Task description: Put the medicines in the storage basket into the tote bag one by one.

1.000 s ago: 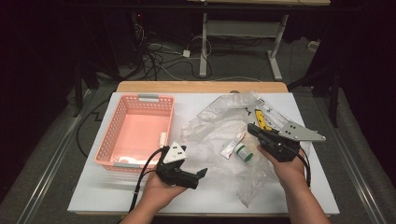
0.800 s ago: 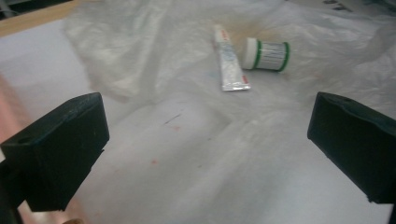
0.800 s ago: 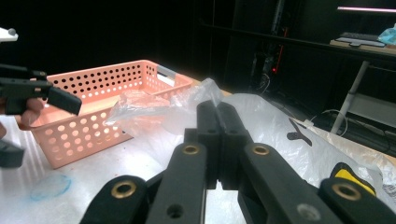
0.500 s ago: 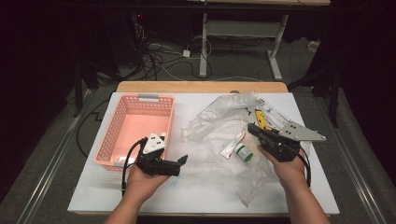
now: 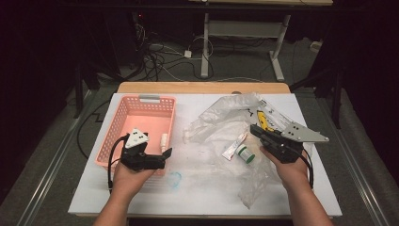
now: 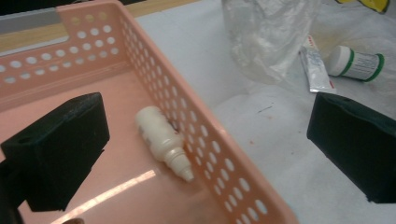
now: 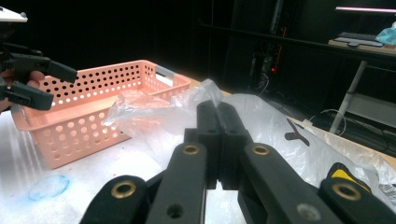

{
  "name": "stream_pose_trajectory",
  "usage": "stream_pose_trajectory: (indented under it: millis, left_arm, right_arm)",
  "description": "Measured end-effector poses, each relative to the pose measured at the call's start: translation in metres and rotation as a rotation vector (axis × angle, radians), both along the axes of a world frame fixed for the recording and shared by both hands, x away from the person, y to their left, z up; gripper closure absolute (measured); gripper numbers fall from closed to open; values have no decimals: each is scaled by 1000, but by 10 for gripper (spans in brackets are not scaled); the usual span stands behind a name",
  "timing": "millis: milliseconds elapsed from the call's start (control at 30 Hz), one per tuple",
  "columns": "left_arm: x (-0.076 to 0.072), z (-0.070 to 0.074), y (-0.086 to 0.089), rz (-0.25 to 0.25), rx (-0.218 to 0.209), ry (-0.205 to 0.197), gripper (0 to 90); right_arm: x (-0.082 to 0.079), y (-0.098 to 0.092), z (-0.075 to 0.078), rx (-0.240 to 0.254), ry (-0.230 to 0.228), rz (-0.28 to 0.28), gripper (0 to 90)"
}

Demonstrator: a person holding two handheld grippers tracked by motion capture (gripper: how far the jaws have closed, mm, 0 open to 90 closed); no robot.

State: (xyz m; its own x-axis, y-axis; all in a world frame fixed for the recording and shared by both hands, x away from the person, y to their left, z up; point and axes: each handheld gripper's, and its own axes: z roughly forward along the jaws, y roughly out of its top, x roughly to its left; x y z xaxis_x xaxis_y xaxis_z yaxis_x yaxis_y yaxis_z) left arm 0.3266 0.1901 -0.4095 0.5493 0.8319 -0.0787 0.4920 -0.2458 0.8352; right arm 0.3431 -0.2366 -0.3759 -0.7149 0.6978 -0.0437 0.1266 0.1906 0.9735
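From above, your left gripper (image 5: 165,153) sits over the near right corner of the pink basket (image 5: 123,118), jaws spread wide with nothing between them. A small white dropper bottle (image 5: 163,140) lies inside the basket against its right wall; from here it is only a pale sliver, its long axis running roughly along that wall. Your right gripper (image 5: 254,129) rests at the right of the table over the crumpled clear plastic bag (image 5: 226,110), just beside a white tube (image 5: 234,146) and a white jar with green bands (image 5: 245,153). A blue ring mark (image 5: 175,179) sits on the white tabletop (image 5: 202,197) near the basket's front.

Your left gripper view gives what the high one cannot: the dropper bottle (image 6: 162,140) up close, milky white, lying on its side on the basket floor, touching the perforated wall (image 6: 187,121), its narrow nozzle pointing toward the camera and its blunt base away. The two black pads (image 6: 60,149) stand far apart, one over the basket floor, the other over the table outside. The tube (image 6: 315,67) and jar (image 6: 357,63) lie beyond.

Your right gripper view shows its jaws pressed flat together, holding nothing, aimed across the bag (image 7: 280,135) toward the basket (image 7: 93,107), with your left gripper (image 7: 60,86) at the upper left.
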Motion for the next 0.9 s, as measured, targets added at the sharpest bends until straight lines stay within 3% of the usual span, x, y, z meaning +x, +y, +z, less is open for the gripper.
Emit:
stream_pose_trajectory:
  millis: [233,433,667,733,900]
  left_arm:
    - [2,1,21,56,-16,5,0]
    - [5,-2,28,77,-15,17,0]
    - [7,-2,26,65,-32,30,0]
    - [10,-1,22,62,-16,44,0]
    - [19,4,16,55,-31,61,0]
  right_arm:
    - [0,0,0,0,0,-1,900]
    - [0,0,0,-1,0,-1,900]
    - [0,0,0,-1,-1,-1,900]
    - [0,0,0,-1,1,-3,900]
    - [1,0,-1,-4,6,-4,900]
